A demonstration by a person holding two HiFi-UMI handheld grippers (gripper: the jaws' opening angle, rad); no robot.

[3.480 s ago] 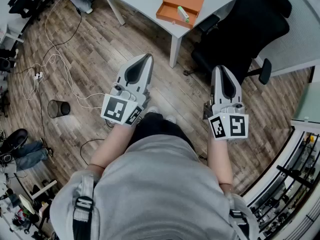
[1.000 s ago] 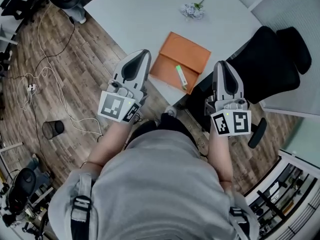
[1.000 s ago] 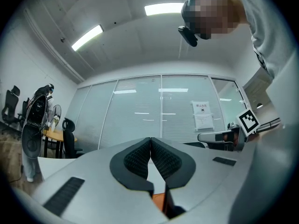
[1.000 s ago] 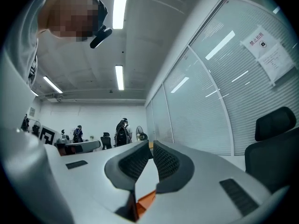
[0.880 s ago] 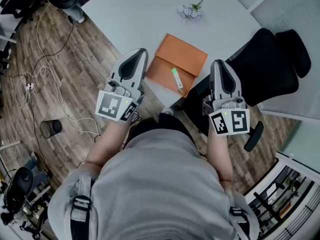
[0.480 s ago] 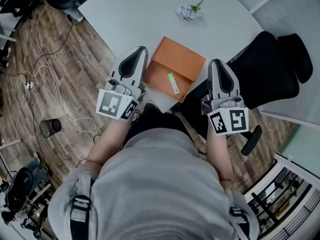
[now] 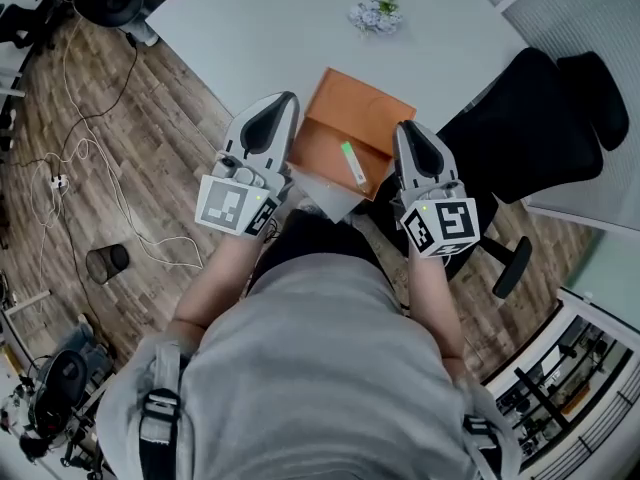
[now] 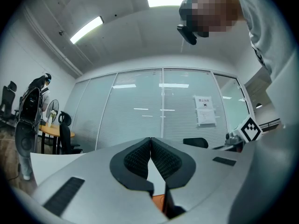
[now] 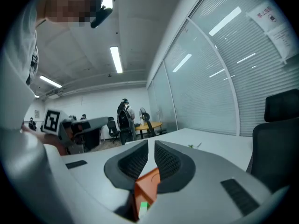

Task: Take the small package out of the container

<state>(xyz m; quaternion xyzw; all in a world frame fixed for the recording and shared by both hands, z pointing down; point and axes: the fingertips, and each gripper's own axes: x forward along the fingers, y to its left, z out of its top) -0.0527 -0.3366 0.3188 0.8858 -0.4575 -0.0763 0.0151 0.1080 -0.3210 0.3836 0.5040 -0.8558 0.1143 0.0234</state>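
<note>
An orange flat container (image 7: pixel 352 118) lies open near the front corner of the white table (image 7: pixel 250 38). The small green-and-white package (image 7: pixel 350 162) rests in its nearer half. My left gripper (image 7: pixel 287 100) is shut and empty, its tip at the container's left edge. My right gripper (image 7: pixel 403 128) is also shut and empty, its tip just right of the container. In the right gripper view the orange container (image 9: pixel 148 181) and the green package (image 9: pixel 143 207) show low between the jaws (image 9: pixel 151 144). The left gripper view shows the closed left gripper (image 8: pixel 150 139) and a sliver of the orange container (image 8: pixel 158 201).
A black office chair (image 7: pixel 540 118) stands right of the table, close to my right gripper. A small bunch of flowers (image 7: pixel 375 14) lies farther back on the table. Cables (image 7: pixel 80 118) and a black bin (image 7: pixel 106 263) are on the wooden floor at left.
The person has stepped closer, so the container now lies between the two gripper tips. The right gripper has swung left toward the container. Both jaws stayed shut.
</note>
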